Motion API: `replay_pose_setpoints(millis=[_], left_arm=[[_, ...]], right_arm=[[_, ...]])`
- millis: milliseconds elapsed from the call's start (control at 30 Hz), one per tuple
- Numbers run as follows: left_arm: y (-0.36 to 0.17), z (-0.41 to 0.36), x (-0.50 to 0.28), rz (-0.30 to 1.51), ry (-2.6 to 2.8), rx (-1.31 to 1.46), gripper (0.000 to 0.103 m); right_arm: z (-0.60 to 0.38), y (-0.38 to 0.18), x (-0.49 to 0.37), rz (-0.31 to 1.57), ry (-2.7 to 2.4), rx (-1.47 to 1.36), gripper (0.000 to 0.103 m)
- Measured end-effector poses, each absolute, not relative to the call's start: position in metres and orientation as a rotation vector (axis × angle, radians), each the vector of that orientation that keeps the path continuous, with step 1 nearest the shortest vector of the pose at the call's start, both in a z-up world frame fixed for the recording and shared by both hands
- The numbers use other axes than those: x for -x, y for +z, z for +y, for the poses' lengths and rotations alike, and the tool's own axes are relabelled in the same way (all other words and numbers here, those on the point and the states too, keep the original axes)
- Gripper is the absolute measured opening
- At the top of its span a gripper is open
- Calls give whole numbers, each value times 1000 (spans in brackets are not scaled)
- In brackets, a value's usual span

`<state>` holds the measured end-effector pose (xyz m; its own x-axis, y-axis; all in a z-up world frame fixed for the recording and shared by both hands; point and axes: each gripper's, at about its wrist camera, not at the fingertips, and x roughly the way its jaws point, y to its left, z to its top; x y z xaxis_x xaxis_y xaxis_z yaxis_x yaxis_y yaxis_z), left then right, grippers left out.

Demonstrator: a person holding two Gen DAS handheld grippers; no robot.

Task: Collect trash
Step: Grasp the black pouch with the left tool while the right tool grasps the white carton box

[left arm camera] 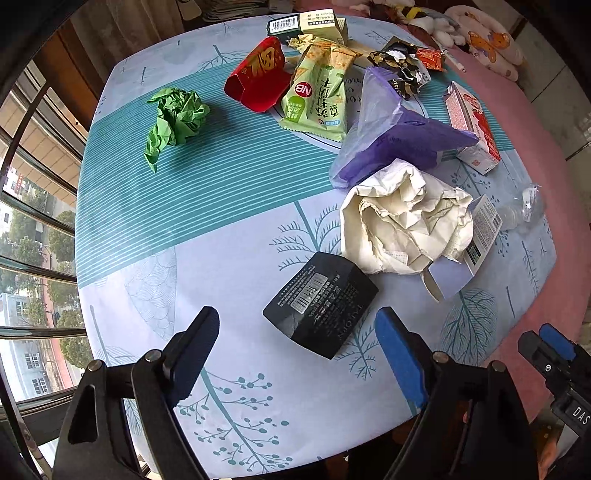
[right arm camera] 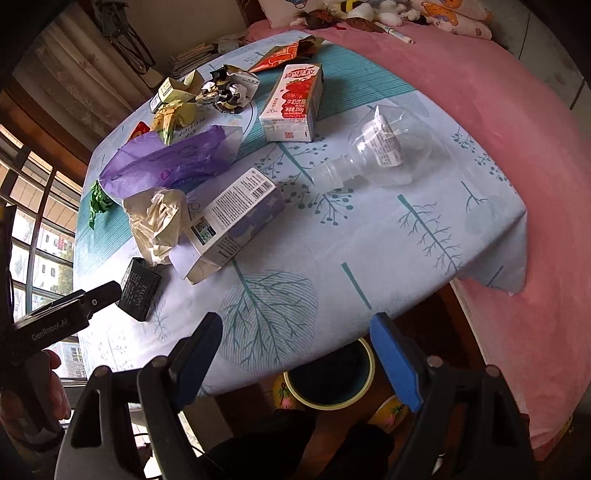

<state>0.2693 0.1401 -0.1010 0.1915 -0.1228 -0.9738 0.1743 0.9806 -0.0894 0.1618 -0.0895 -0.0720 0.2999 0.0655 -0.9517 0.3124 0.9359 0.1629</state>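
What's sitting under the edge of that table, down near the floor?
A round bin with a yellowish rim and dark inside stands below the table edge, seen between the right gripper fingers. Its outside looks patterned. Whether anything lies inside cannot be told; the cloth hides the rest.

Home bedroom, pink bedspread (right arm camera: pixel 480 155), stuffed toys (left arm camera: pixel 439 26), barred window (left arm camera: pixel 33 221)

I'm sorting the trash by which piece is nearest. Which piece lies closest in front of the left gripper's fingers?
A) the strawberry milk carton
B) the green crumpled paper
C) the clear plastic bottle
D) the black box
D: in the left wrist view the black box lies just ahead of the open left gripper, untouched by its fingers.
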Motion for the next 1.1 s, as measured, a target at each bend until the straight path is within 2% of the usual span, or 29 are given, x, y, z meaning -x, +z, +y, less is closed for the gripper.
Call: replay_pose_setpoints(millis=[167,367,533,633,900,1100], left_arm=[[-127,132,-279,1441,-252,-101,73],[-134,121,-279,1421,-257,-174,65],[-132,111,-280,1403,-300,-196,53],[-131,111,-278,1398,-312,-179,40],[-105,115,-265,1312,-356,-148,35],[-85,124,-265,1263,-340,-149,35]], right_arm=[[-88,-78,-165,1273,-191,-408,83],[-86,-74,-176,1240,-209,-457,83],[-93,-77,-193,1229,-213,-568,83],[-97,-82,-207,1237,-218,-631,83],[-97,-103,-252,1298,-268,-714,77],[-88,-124,-270,1365,-264,-740,65]])
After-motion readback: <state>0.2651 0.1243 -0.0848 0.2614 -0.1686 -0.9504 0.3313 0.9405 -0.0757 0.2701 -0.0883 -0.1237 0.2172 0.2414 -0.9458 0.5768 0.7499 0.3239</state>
